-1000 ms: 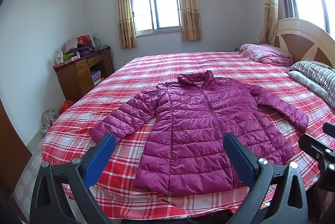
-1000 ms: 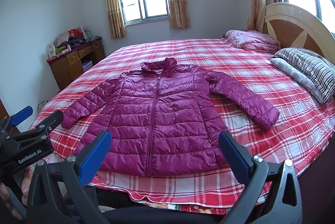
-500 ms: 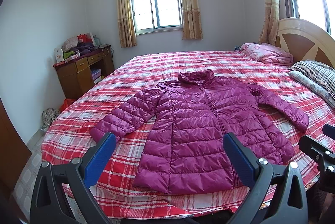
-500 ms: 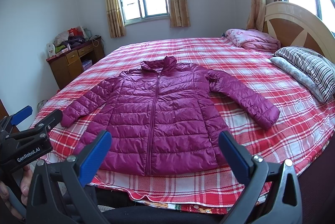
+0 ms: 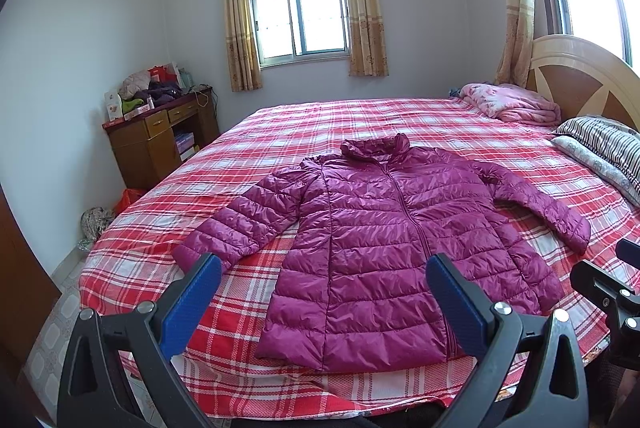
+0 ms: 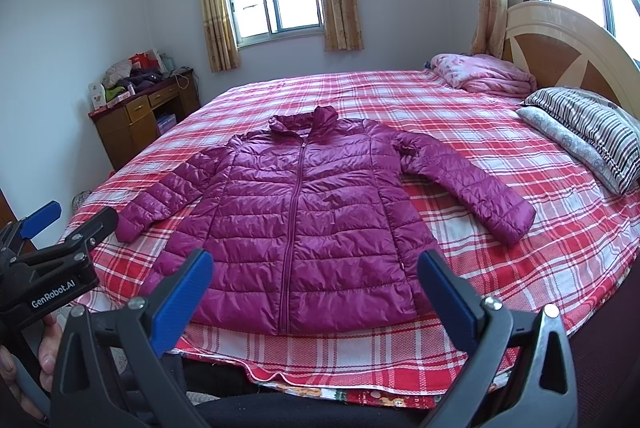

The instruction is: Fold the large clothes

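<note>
A magenta quilted puffer jacket (image 5: 392,244) lies flat and zipped on the red plaid bed (image 5: 304,131), collar away from me, both sleeves spread outward. It also shows in the right wrist view (image 6: 304,220). My left gripper (image 5: 324,302) is open and empty, held above the near bed edge in front of the jacket's hem. My right gripper (image 6: 316,296) is open and empty, also just short of the hem. The left gripper shows at the left edge of the right wrist view (image 6: 60,228).
A folded pink blanket (image 5: 512,103) and striped pillows (image 5: 604,143) lie near the wooden headboard (image 5: 580,75) on the right. A wooden desk (image 5: 160,139) piled with clutter stands by the left wall. Bags (image 5: 96,224) sit on the floor beside the bed.
Both views have barely shifted; the jacket appears very slightly higher in frame. Both grippers stay open and empty.
</note>
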A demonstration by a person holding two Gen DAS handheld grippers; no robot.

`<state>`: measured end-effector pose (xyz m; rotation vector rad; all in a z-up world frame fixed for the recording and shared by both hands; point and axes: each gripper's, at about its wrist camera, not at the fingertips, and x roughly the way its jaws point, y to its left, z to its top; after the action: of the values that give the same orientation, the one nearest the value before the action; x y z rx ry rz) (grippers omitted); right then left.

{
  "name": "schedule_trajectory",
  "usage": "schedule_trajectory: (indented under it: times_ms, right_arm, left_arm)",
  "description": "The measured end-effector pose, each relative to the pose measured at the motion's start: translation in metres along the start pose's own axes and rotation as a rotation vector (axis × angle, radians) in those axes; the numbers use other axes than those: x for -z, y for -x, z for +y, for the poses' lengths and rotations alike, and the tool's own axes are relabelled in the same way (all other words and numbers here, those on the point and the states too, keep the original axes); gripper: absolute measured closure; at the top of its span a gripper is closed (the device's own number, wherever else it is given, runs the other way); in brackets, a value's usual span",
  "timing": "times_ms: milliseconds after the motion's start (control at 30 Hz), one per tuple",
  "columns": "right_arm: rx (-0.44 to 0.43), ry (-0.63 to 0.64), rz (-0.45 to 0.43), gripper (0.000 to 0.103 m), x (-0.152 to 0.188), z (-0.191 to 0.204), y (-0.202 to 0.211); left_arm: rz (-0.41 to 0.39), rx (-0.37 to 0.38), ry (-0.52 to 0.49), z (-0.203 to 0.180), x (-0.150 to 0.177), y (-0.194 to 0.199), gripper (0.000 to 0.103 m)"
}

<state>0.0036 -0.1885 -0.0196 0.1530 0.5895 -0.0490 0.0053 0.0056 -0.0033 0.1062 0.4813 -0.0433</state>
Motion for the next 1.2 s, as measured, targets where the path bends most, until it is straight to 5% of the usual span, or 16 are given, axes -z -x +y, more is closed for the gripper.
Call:
schedule_trajectory:
  times_ms: [700,1200]
  right_arm:
    - [0.025,-0.015,0.03,0.0,0.008,-0.011,-0.021]
    - [0.224,-0.226,0.106,0.005,0.007,-0.131,-0.096]
  left_arm:
    - [0.027,-0.015,-0.028,-0.002,0.002,-0.029,0.001]
    - [0.066,-0.062,-0.075,0.001,-0.009,-0.14,0.001]
